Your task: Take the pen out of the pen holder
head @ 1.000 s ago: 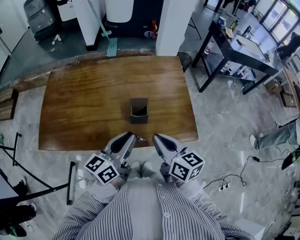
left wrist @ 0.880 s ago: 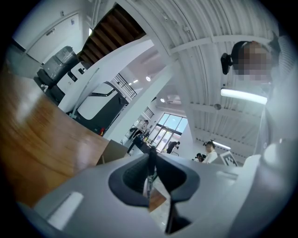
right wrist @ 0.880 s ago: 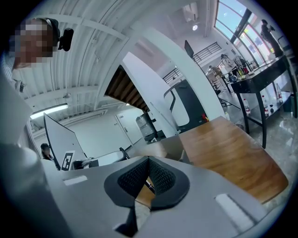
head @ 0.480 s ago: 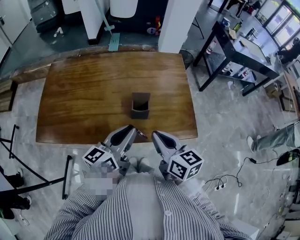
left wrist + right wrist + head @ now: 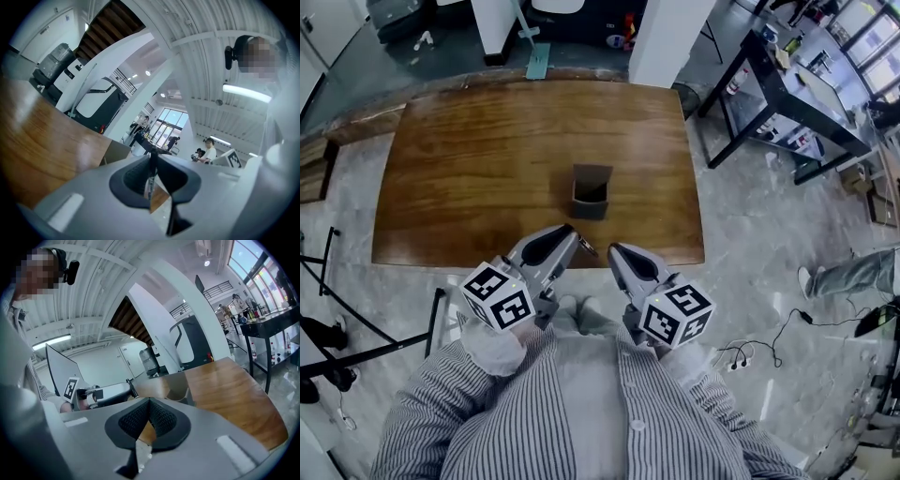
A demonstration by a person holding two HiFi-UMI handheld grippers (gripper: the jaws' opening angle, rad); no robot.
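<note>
Left hand-held gripper point(image 5: 569, 234) is clamped on the pen point(image 5: 589, 250), over the near edge of the table point(image 5: 469, 159) and well apart from the pen holder point(image 5: 591, 191), which looks empty. Right hand-held gripper point(image 5: 617, 255): jaws together, nothing between them. Judgement: extraction done; what remains is at most laying the pen down.

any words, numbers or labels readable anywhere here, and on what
No readable text in any view.
Left cube and right cube: black-and-white square markers only, no letters or numbers.
Pen holder: plain, no label.
Pen: too thin and blurred to show any print.
Items on the black table: too small to read.
</note>
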